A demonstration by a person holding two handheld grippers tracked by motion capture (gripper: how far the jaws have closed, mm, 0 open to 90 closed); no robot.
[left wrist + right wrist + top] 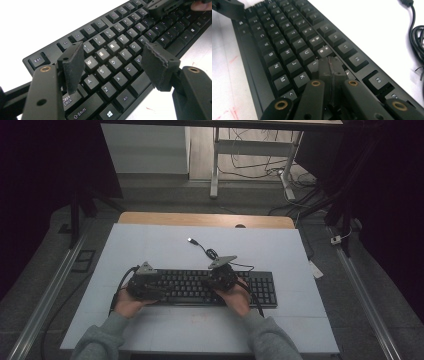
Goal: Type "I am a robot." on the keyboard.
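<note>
Keyboard [215, 287] cable's plug [190, 240], overhead.

i see a black keyboard [215, 287] with white letters on a pale grey-white tabletop [160, 245], faint red marks [233, 60] on it, my grippers black.

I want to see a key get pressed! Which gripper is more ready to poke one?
Probably the right gripper. Its jaws are shut into one narrow tip, sitting just over the keys near I and K on the keyboard. The left gripper hangs open over the letter keys, too wide for one key.
</note>
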